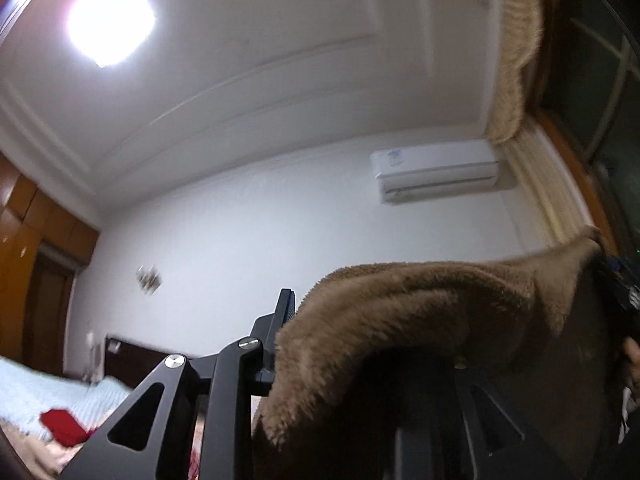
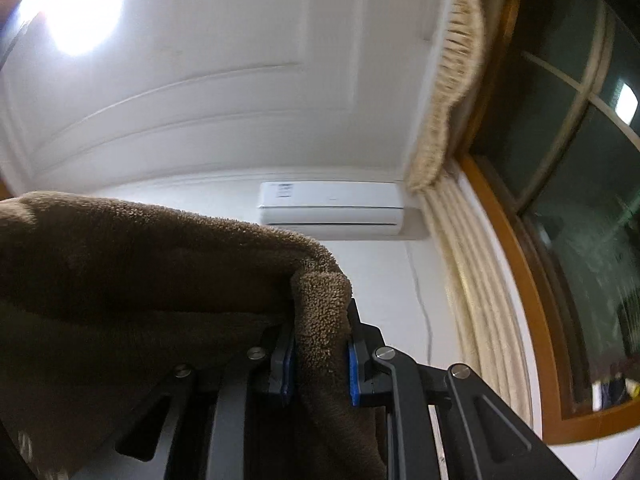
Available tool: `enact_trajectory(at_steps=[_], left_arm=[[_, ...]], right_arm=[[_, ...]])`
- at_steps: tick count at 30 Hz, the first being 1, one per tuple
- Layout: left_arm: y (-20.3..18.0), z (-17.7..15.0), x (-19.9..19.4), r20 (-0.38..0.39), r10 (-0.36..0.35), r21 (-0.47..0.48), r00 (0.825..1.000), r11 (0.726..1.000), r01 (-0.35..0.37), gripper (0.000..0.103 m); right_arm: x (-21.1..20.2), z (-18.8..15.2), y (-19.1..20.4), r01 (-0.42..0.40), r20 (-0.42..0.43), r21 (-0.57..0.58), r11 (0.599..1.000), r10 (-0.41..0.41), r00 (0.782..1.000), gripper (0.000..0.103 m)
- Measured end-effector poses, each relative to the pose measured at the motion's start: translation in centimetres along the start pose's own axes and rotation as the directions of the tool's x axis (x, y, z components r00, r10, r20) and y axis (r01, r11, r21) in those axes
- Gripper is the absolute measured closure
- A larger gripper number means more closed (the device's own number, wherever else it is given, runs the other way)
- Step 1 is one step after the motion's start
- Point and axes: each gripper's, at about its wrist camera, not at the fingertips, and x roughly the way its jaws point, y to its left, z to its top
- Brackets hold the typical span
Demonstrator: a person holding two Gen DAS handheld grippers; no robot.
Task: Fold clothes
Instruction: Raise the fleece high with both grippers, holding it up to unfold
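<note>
While held aloft toward the ceiling, with both cameras tipped up: brown fleece garment (image 2: 140, 272) stretched in the air between the two tools, no fold visible yet

Right gripper (image 2: 320, 364) clamped on a bunched edge of the fleece, blue pads (image 2: 353, 376) pressing either side of the roll at about 6 o'clock in its own view; rest of the cloth draped off toward 9 o'clock

Left gripper (image 1: 360, 344) mostly buried under the pile, only one finger (image 1: 285, 312) showing at 6 o'clock; cannot tell whether closed on the fabric, though the cloth hanging over it suggests a grip

Far behind: ceiling lamp (image 1: 110, 20) at 11 o'clock, air conditioner (image 1: 436, 170) on the wall near 2 o'clock, bed with pale blue cover (image 1: 48, 396) at 8 o'clock, a red item (image 1: 64, 426) lying on it

Judged stage: early, garment lifted and spread for shaking out; laying flat on the bed and every actual fold left to do
</note>
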Motion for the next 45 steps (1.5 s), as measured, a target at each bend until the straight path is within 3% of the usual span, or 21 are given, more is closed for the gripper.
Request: enact_trajectory(at_steps=[2,4,6,9,14,20,23,26,29,33,38,41,45], left_arm=[[0.7,-0.5,1.4,-0.062,0.041,-0.031,0.997,0.999,-0.043,0.076],[-0.1,-1.1,1.0,-0.089,0.030,0.006,0.996,1.000,-0.030,0.076],[-1.7,-1.4,0.3,-0.076,-0.009,0.066,0.997,0.998,0.014,0.076],[-2.1,-0.7,-0.1,-0.060,-0.040,0.061,0.997,0.997,0.043,0.074],[-0.9,-0.5,-1.0,-0.041,-0.003,0.027,0.999,1.000,0.004,0.074],[0.6,1.7,-4.8,0.058,0.003,0.013,0.998,1.000,-0.004,0.073],[1.1,2.6,-7.5,0.121,0.008,0.032,0.993,0.999,-0.012,0.070],[1.3,3.6,-7.7,0.160,0.025,0.052,0.987,0.998,-0.033,0.062],[1.9,3.6,-7.4,0.153,0.032,0.065,0.988,0.997,-0.043,0.058],[2.6,2.0,-4.8,0.054,0.037,0.098,0.998,0.994,-0.042,0.058],[2.6,-2.2,1.0,-0.126,0.049,0.191,0.991,0.981,-0.024,0.058],[2.8,-6.0,4.4,-0.258,0.051,0.242,0.965,0.970,0.014,0.057],[3.6,-13.0,8.6,-0.437,0.071,0.258,0.897,0.965,0.049,0.057]], right_arm=[[-0.9,-0.1,0.7,-0.020,0.021,-0.020,1.000,0.021,1.000,0.084],[-1.1,-0.1,0.2,-0.007,0.030,0.000,1.000,0.007,1.000,0.083],[-0.4,-0.6,-1.2,0.014,-0.015,0.059,0.998,-0.013,1.000,0.083],[0.0,-1.6,-2.0,0.023,-0.068,0.076,0.997,-0.018,0.997,0.083],[-3.7,-0.8,-1.9,0.028,0.043,0.051,0.998,-0.030,0.999,0.083],[-7.5,2.7,-3.3,-0.003,0.151,0.071,0.997,-0.008,0.988,0.083],[-9.5,5.2,-4.1,0.006,0.218,0.085,0.996,-0.024,0.976,0.083],[-10.7,7.3,-4.5,0.018,0.272,0.075,0.997,-0.038,0.961,0.083],[-11.3,8.4,-3.9,0.029,0.289,0.038,0.999,-0.039,0.956,0.083],[-9.4,7.4,-2.6,0.032,0.233,-0.021,0.999,-0.027,0.972,0.083],[-4.9,1.8,0.2,-0.018,0.027,-0.068,0.998,0.020,0.999,0.083],[-2.2,-2.4,2.0,-0.050,-0.105,-0.082,0.995,0.041,0.994,0.083],[1.2,-9.7,4.8,-0.090,-0.278,-0.104,0.990,0.058,0.959,0.083]])
